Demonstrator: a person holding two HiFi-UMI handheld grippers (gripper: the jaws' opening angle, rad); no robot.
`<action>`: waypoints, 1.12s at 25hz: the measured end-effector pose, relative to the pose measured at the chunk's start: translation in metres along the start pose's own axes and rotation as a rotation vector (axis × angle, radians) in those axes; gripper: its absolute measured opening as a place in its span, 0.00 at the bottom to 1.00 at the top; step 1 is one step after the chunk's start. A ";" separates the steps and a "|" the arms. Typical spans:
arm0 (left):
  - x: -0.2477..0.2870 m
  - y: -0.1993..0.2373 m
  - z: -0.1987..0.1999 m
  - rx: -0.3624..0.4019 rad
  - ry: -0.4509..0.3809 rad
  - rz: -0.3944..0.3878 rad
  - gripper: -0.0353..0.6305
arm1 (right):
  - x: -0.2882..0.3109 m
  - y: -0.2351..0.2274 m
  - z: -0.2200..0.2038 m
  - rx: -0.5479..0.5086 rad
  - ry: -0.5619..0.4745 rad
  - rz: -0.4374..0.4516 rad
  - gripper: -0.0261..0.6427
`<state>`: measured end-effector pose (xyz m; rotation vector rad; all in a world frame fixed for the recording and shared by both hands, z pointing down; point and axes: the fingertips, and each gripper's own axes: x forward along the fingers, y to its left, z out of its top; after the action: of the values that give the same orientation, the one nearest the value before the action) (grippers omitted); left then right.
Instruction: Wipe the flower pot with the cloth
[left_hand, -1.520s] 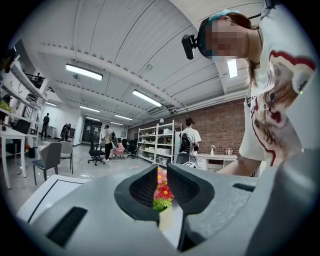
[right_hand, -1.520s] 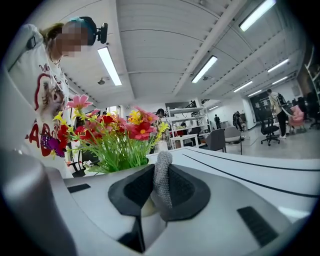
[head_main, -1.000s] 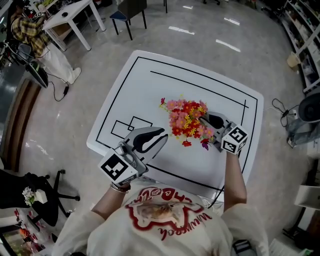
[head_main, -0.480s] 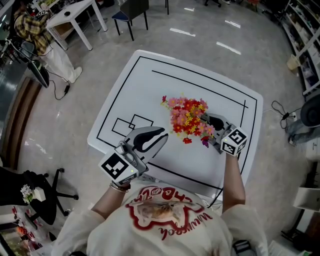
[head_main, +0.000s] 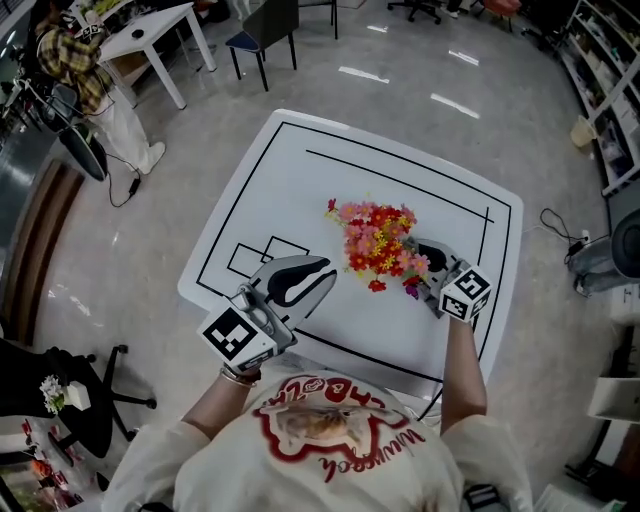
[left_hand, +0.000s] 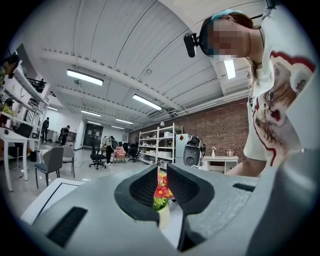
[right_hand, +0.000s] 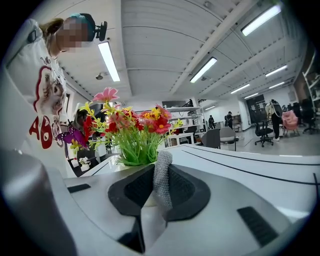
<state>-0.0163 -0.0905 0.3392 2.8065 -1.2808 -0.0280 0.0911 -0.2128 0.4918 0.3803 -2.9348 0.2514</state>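
Note:
A bunch of red, pink and yellow artificial flowers (head_main: 376, 238) stands on the white table (head_main: 300, 180) and hides its pot from above. In the left gripper view the pale pot (left_hand: 164, 216) shows through the slit under the flowers (left_hand: 161, 190). My right gripper (head_main: 428, 258) is right beside the flowers on their right, shut on a grey knitted cloth (right_hand: 161, 176). The green stems and blooms (right_hand: 131, 131) rise just beyond its jaws (right_hand: 161, 167). My left gripper (head_main: 322, 270) hovers left of the flowers, apart from them, shut with nothing held; only a thin slit shows.
Black lines mark the table, with small rectangles (head_main: 265, 255) near my left gripper. A purple butterfly ornament (head_main: 411, 290) hangs from the bouquet. On the floor beyond stand a chair (head_main: 265, 30), a white desk (head_main: 150, 30) and a person (head_main: 80, 70).
My right gripper with the cloth has slid slightly toward me beside the flowers. The left gripper has stayed where it was.

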 end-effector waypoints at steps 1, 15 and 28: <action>0.001 0.001 0.004 0.005 -0.007 -0.008 0.15 | 0.000 0.001 -0.001 0.001 0.004 -0.003 0.13; -0.008 0.021 0.008 -0.005 -0.007 -0.106 0.15 | -0.005 0.014 -0.009 0.028 0.011 -0.112 0.13; -0.014 0.028 0.006 -0.001 0.013 -0.175 0.15 | -0.008 0.024 -0.009 0.039 0.001 -0.189 0.13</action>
<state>-0.0463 -0.0986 0.3351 2.9037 -1.0281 -0.0182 0.0936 -0.1865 0.4952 0.6575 -2.8711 0.2828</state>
